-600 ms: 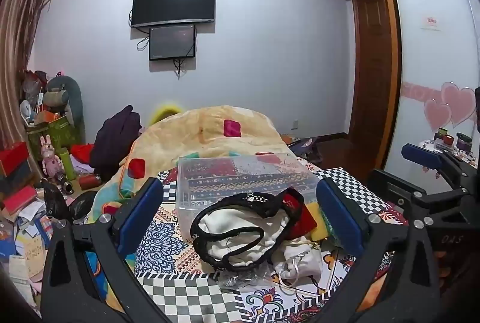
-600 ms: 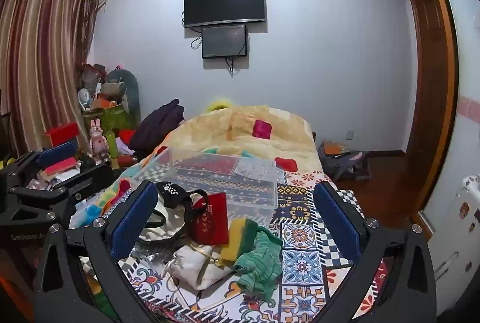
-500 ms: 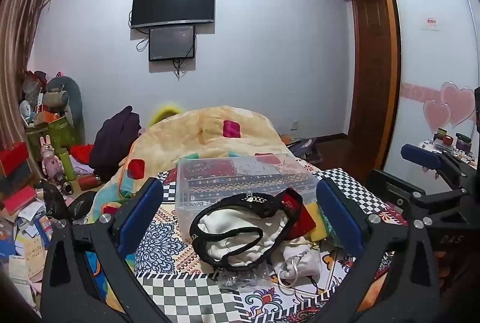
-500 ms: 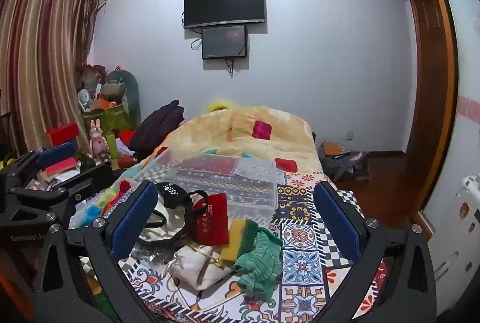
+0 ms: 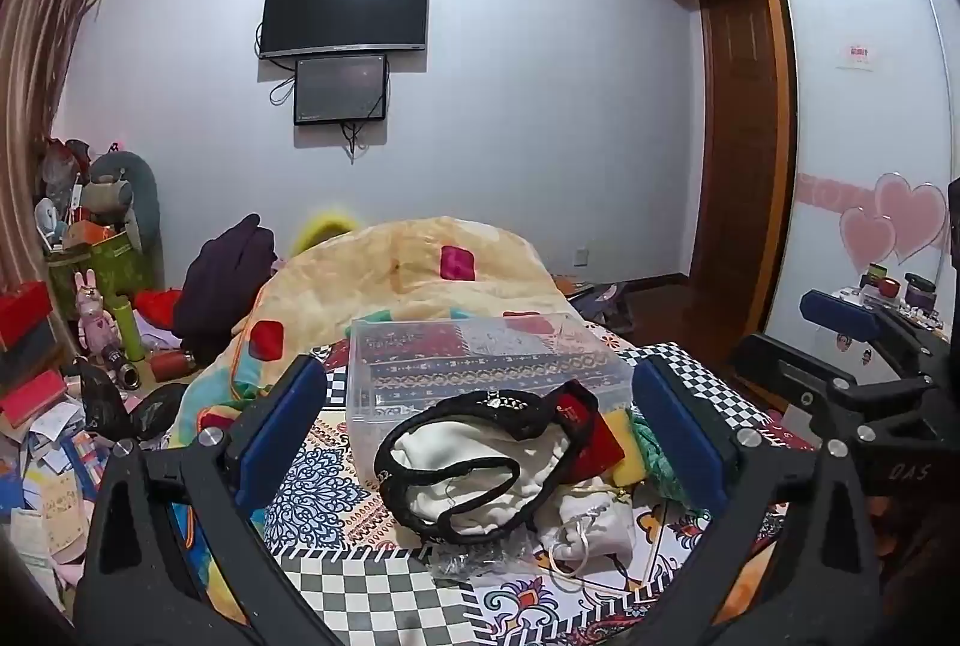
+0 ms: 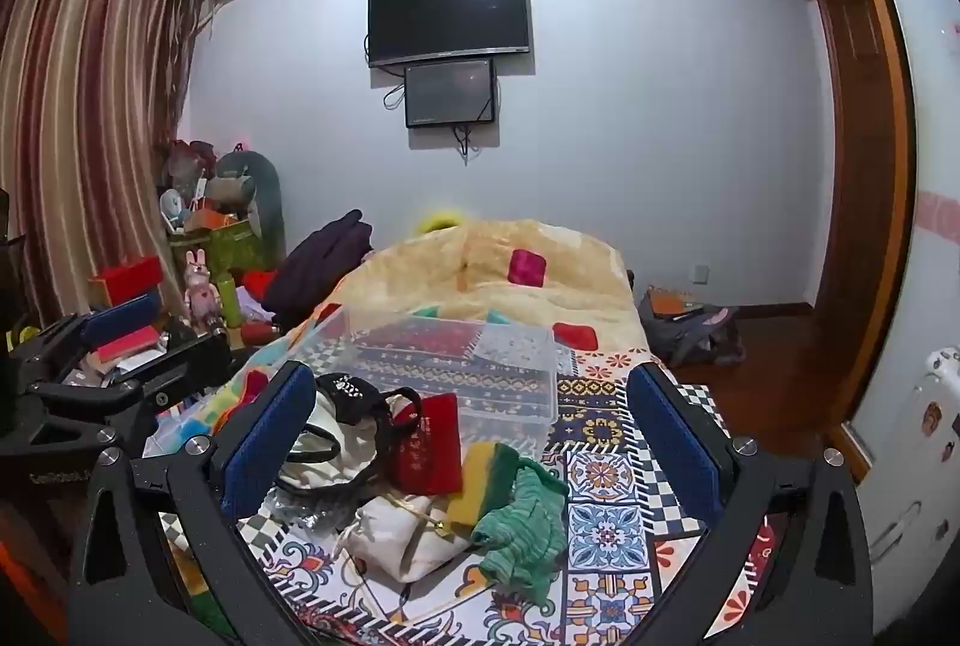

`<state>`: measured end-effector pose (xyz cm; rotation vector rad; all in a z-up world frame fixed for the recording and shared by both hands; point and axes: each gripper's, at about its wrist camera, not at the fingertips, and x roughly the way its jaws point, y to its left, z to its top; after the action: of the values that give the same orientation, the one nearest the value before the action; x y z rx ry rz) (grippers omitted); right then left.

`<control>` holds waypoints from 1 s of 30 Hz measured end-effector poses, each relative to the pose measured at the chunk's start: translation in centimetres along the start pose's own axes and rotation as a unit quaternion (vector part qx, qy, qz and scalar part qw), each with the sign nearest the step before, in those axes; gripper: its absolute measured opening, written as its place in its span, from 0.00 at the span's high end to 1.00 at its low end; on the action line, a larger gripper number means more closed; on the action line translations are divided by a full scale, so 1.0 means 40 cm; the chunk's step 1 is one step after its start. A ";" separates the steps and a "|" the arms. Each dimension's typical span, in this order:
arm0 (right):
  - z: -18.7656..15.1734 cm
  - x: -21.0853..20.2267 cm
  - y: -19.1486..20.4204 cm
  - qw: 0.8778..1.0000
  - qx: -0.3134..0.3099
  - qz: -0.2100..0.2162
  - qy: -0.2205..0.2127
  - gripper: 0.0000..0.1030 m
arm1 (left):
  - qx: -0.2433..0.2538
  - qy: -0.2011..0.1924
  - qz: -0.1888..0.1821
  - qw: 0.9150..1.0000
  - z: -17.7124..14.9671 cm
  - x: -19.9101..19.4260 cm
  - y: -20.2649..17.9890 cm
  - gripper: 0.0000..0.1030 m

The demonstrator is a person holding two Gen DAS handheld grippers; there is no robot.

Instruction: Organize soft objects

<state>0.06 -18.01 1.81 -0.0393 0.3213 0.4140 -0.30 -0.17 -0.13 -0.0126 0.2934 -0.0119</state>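
**First pick from the soft pile: approach and grip**

Both claws spread wide, nothing between the pads, nothing held. Left gripper and right gripper hovering short of the pile, tilted slightly down toward the bed.

Nearest, just below and ahead of the right gripper: white drawstring pouch, lying on the patterned bedspread, touching a crumpled green knit cloth toward the right finger. Best first candidate by this reading: loose, on top, free on its outer side.

- Lower straight over the green knit cloth, pads astride its bunched ridge.
- Pinch deep into the folds, not the fringe; a thin edge likely to slip out.
- Lift slowly, watching for the pouch cord coming along.

A little farther, between the fingers: yellow-green sponge and red pouch, leaning together. Toward the left finger: white bag with black handles, centred between the left gripper's pads in the left wrist view. Handles looped over neighbouring items, so a snag risk; better taken by the bag body, or after the smaller pieces.

Beyond the pile, straight ahead of both claws: clear plastic bin, open-topped, apparently empty, judged the likely destination. Carry each piece over the near wall, release well inside, not on the rim.

Farthest: heaped yellow quilt, not part of this step.
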 end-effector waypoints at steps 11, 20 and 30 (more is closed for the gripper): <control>0.002 -0.008 -0.001 1.000 0.004 0.004 -0.007 0.00 | -0.010 -0.006 -0.001 1.000 0.009 -0.015 0.009 0.00; 0.002 -0.014 0.001 1.000 0.005 0.008 -0.012 0.00 | -0.015 -0.007 0.006 1.000 0.007 -0.011 0.013 0.00; 0.003 -0.020 0.005 1.000 0.006 0.012 -0.018 0.00 | -0.016 -0.009 0.004 1.000 0.007 -0.013 0.018 0.00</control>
<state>-0.68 -18.12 2.17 -0.0170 0.2888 0.4352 -0.70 0.55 0.29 -0.0436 0.2750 0.0017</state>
